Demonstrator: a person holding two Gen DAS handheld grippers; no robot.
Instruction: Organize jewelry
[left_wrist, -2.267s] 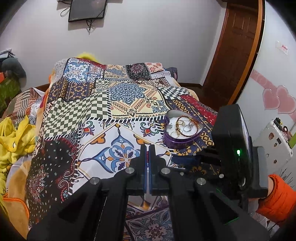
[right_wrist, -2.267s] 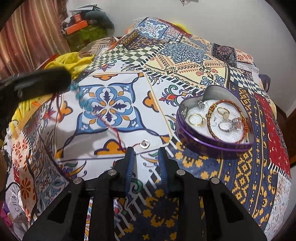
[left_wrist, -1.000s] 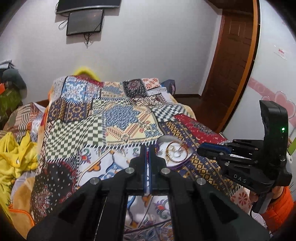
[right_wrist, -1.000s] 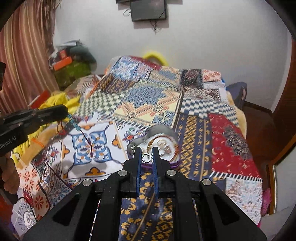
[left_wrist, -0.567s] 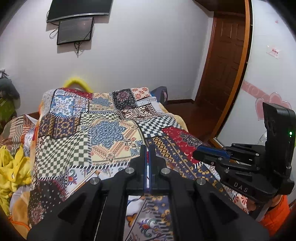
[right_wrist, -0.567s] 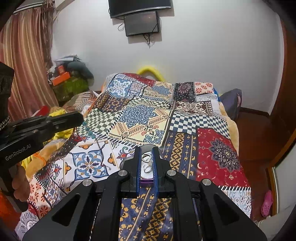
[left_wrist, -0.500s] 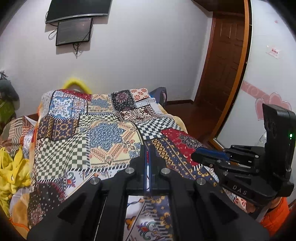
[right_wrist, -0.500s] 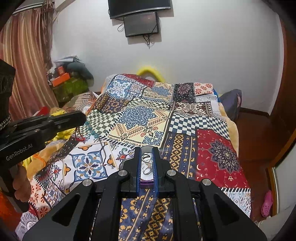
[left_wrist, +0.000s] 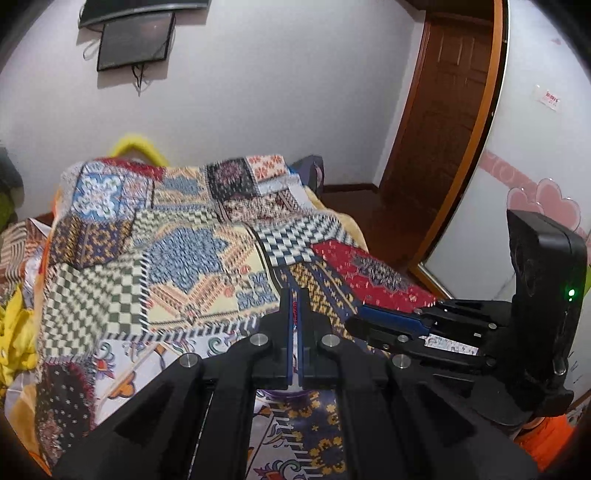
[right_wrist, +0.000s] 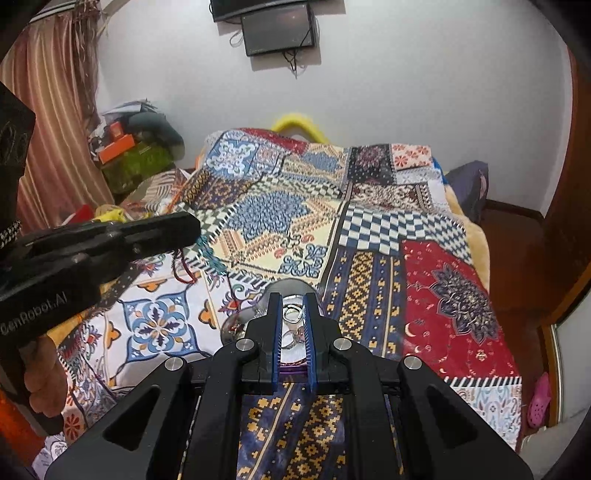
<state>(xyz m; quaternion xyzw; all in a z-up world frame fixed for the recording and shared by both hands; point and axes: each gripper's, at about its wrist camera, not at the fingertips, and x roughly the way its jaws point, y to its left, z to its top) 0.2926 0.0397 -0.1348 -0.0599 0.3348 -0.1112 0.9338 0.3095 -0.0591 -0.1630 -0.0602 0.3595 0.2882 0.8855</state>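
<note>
My left gripper (left_wrist: 294, 295) is shut on a red cord necklace with teal beads (right_wrist: 207, 258), which hangs from its tip in the right wrist view; the left gripper (right_wrist: 184, 225) shows there at the left. My right gripper (right_wrist: 294, 301) is shut on a small silver ring (right_wrist: 292, 313) held above the bed. It also shows in the left wrist view (left_wrist: 354, 321). The purple heart-shaped tin (right_wrist: 240, 317) with jewelry lies on the bedspread, mostly hidden behind my right fingers (right_wrist: 274, 314).
A patchwork bedspread (right_wrist: 369, 229) covers the bed. Yellow cloth (left_wrist: 14, 332) lies at its left. A wooden door (left_wrist: 443, 129) stands at the right, a dark screen (right_wrist: 279, 27) hangs on the wall, and clutter (right_wrist: 133, 147) is piled by the curtain.
My right gripper shut on the ring lying on the bedspread and lifted it. Both grippers rose and pulled back from the bed, the left still holding the necklace.
</note>
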